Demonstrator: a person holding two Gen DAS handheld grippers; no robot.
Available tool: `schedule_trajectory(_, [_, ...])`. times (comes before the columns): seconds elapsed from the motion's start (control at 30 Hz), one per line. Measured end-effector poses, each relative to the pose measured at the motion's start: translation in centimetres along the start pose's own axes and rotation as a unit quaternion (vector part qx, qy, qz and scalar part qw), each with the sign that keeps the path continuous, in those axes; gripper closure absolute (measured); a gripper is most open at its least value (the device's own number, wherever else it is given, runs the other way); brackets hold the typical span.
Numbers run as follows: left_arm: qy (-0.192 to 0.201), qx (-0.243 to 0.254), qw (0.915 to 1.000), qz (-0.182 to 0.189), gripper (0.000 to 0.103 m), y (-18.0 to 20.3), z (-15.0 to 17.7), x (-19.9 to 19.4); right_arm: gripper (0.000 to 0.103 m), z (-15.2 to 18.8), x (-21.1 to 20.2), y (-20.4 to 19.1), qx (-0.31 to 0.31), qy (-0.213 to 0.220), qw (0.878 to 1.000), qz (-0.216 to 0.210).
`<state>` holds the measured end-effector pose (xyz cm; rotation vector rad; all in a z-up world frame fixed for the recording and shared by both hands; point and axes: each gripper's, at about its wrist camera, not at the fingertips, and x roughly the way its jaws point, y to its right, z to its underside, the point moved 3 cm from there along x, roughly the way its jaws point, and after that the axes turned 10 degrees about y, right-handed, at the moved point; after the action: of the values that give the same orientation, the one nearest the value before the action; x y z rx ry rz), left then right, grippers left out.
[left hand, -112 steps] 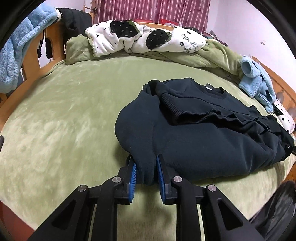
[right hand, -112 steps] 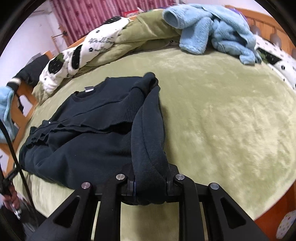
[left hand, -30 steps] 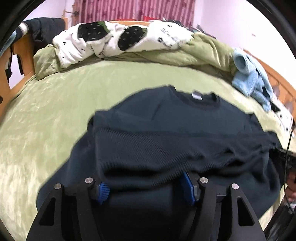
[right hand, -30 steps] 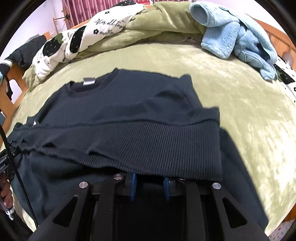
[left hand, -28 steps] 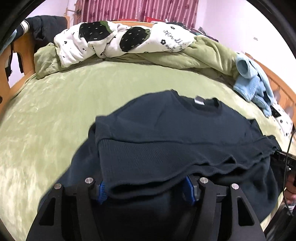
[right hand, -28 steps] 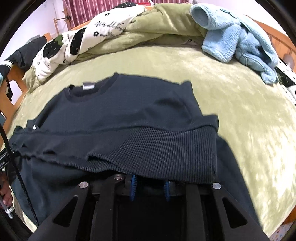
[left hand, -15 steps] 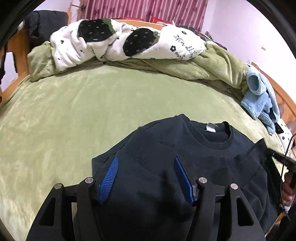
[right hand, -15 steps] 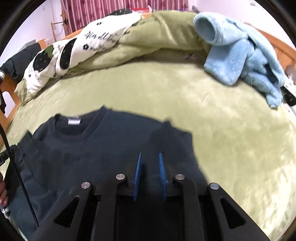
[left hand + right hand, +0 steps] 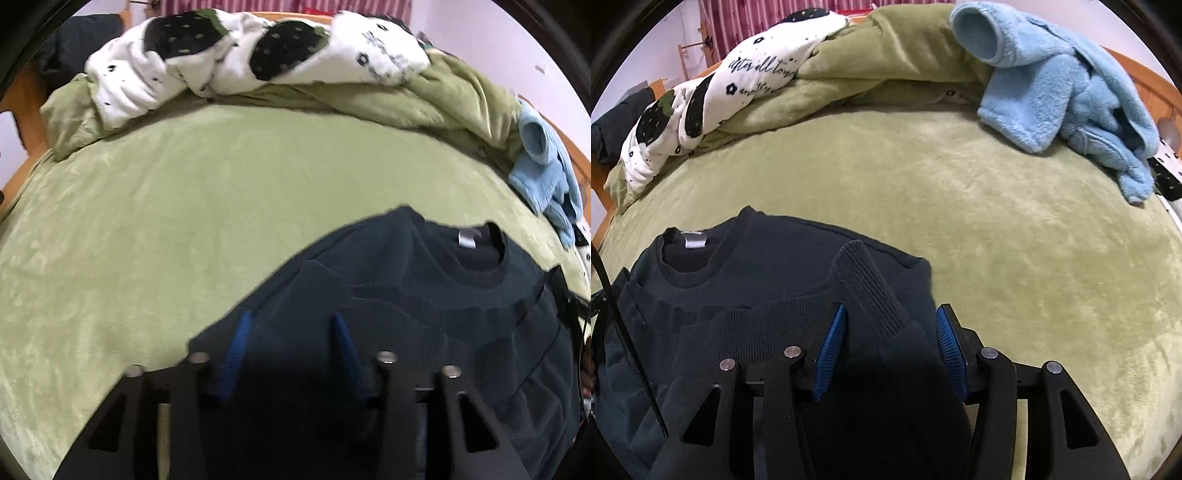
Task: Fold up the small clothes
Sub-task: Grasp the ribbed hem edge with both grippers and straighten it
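A dark navy sweater (image 9: 424, 314) lies on the green bed, folded so its ribbed hem sits just below the collar and its white label (image 9: 466, 240). My left gripper (image 9: 291, 316) hovers over the sweater's left part. Its jaws are closing, and flat fabric lies under and between the blue pads with no visible pinch. In the right wrist view the same sweater (image 9: 775, 266) fills the lower left. My right gripper (image 9: 893, 308) has its jaws opening, and the hem's ribbed corner (image 9: 864, 280) stands up loosely between them.
A light blue fleece garment (image 9: 1052, 92) lies at the back right. A white quilt with black spots (image 9: 240, 48) and a bunched green blanket (image 9: 443, 103) line the far edge. Bare green bed cover (image 9: 997, 206) stretches beyond the sweater. A black cable (image 9: 613, 314) hangs at the left.
Both grippers moved forward over the sweater, carrying the ribbed hem up toward the collar. The right pads have spread apart, freeing the hem. The left pads have drawn closer together.
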<state>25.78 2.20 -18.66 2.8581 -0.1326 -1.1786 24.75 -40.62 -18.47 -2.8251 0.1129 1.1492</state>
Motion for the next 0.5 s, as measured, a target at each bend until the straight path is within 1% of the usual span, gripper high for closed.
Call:
schedule_trajectory(0.03, [0.004, 0.006, 0.9999, -0.011, 0.082, 0.1, 0.0, 0.0, 0.062, 0.0, 0.1, -0.3, -0.007, 0.0, 1.0, -0.002])
schedule_trajectory(0.07, [0.008, 0.005, 0.9998, -0.015, 0.087, -0.1, -0.1, -0.2, 0.064, 0.0, 0.0, -0.5, -0.017, 0.005, 1.0, 0.003])
schedule_trajectory(0.1, [0.015, -0.003, 0.9998, -0.008, 0.09, -0.3, -0.2, -0.4, 0.071, -0.1, -0.3, -0.7, -0.026, 0.016, 1.0, 0.005])
schedule_trajectory(0.13, [0.026, -0.013, 0.9996, -0.001, 0.092, -0.6, -0.4, -0.8, 0.078, -0.2, -0.6, -0.8, -0.03, 0.024, 0.999, 0.001])
schedule_trajectory(0.2, [0.053, -0.028, 0.9982, -0.002, 0.092, -1.7, -0.7, -1.9, 0.083, -0.9, -2.0, -0.1, -0.015, 0.06, 0.998, -0.012])
schedule_trajectory(0.23, [0.06, -0.032, 0.9977, -0.003, 0.092, -2.0, -0.7, -2.2, 0.086, -1.4, -2.8, 0.5, 0.0, 0.083, 0.997, -0.01])
schedule_trajectory(0.27, [0.068, -0.037, 0.997, -0.006, 0.092, -2.4, -0.7, -2.5, 0.089, -1.7, -3.1, 1.1, 0.008, 0.094, 0.996, -0.006])
schedule_trajectory(0.3, [0.069, -0.04, 0.9968, -0.006, 0.092, -2.7, -0.6, -2.6, 0.089, -2.0, -3.2, 1.5, 0.017, 0.101, 0.995, -0.001])
schedule_trajectory(0.33, [0.066, -0.041, 0.997, -0.004, 0.092, -2.8, -0.6, -2.4, 0.089, -1.9, -2.7, 1.8, 0.024, 0.092, 0.995, -0.001])
schedule_trajectory(0.43, [0.057, -0.042, 0.9975, -0.003, 0.092, -2.9, -0.5, -1.9, 0.089, -0.6, 0.2, 1.5, 0.012, 0.032, 0.999, 0.023])
schedule_trajectory(0.47, [0.055, -0.042, 0.9976, -0.003, 0.092, -2.9, -0.4, -1.8, 0.089, -0.2, 0.9, 1.2, 0.004, 0.022, 0.999, 0.03])
schedule_trajectory(0.5, [0.053, -0.043, 0.9977, -0.003, 0.092, -2.9, -0.3, -1.7, 0.088, -0.1, 1.0, 1.1, 0.002, 0.022, 0.999, 0.033])
